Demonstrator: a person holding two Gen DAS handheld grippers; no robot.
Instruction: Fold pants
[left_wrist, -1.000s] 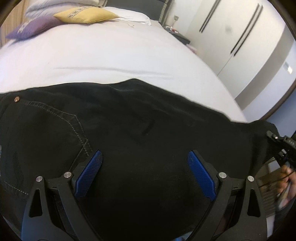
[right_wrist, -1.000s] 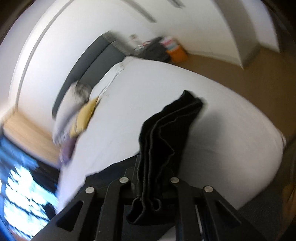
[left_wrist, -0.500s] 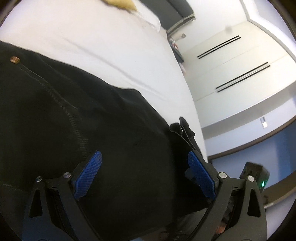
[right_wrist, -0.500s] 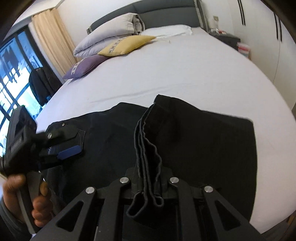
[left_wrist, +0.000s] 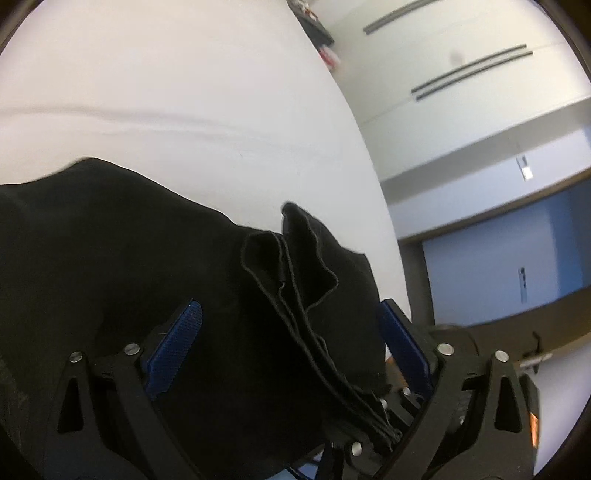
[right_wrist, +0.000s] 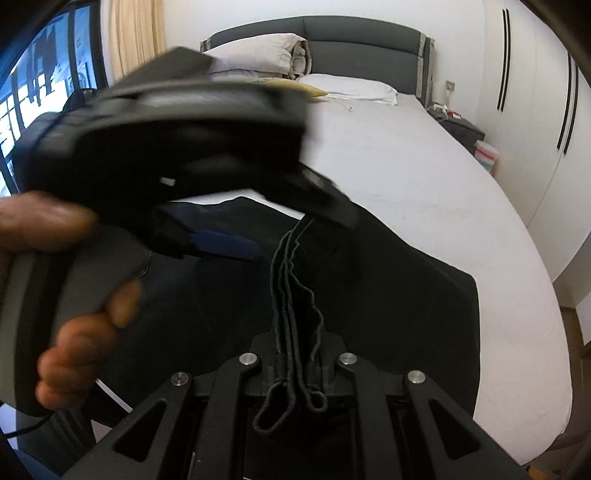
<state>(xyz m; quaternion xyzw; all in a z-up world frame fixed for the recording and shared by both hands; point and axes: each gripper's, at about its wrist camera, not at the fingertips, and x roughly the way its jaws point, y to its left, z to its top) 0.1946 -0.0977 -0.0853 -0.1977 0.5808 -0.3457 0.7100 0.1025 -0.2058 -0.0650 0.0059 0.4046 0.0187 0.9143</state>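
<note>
Black pants (right_wrist: 406, 295) lie on the white bed (right_wrist: 424, 177), doubled over. My right gripper (right_wrist: 295, 354) is shut on a bunched stack of hem edges (right_wrist: 291, 288) and holds them above the pants. The same bunch (left_wrist: 295, 280) shows in the left wrist view, standing up between my left gripper's blue pads (left_wrist: 177, 339). My left gripper (left_wrist: 291, 332) is open around that bunch, not pinching it. In the right wrist view the left gripper (right_wrist: 221, 243) sits close in front at the left, blurred, in a hand.
Pillows (right_wrist: 258, 55) and a dark headboard (right_wrist: 362, 40) are at the far end of the bed. White wardrobes (right_wrist: 535, 92) line the right wall. A nightstand (right_wrist: 458, 129) stands beside the bed. A window (right_wrist: 37, 92) is at the left.
My left gripper has swung right, over to the bunched hems held by my right gripper. My right gripper carried the hems back over the pants and keeps its hold.
</note>
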